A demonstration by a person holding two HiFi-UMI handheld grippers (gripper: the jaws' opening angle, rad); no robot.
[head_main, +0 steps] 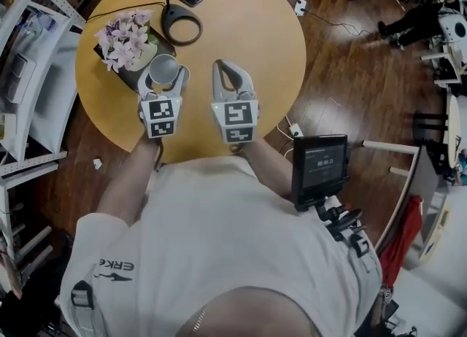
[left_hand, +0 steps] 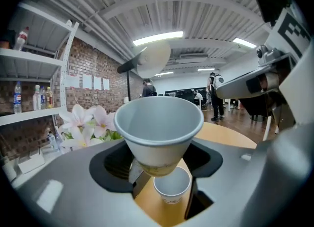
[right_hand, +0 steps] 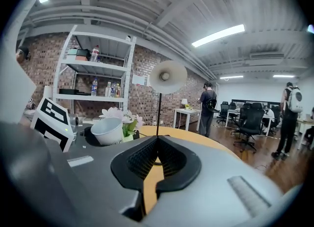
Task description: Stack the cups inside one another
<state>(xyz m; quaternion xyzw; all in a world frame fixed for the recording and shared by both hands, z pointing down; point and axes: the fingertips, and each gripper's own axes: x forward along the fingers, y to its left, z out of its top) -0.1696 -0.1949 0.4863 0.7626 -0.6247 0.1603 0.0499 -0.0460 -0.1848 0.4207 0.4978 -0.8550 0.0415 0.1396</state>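
Head view: white shirt (head_main: 219,233) nearest. Beyond it, left gripper (head_main: 165,76) clamped on paper cup (head_main: 163,68) over round table (head_main: 248,29), near flowers (head_main: 124,36). Right gripper (head_main: 232,73) just beside.

Left gripper view: held cup upright, mouth up, pinched near base. Second cup (left_hand: 171,185) stands on table just beneath (probably lined up for nesting).

Right gripper view: jaws pressed together, nothing between, apart from cups.

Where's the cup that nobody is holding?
In the left gripper view the free cup stands on the wooden table, between the fingers of the left gripper, just beneath the held cup.
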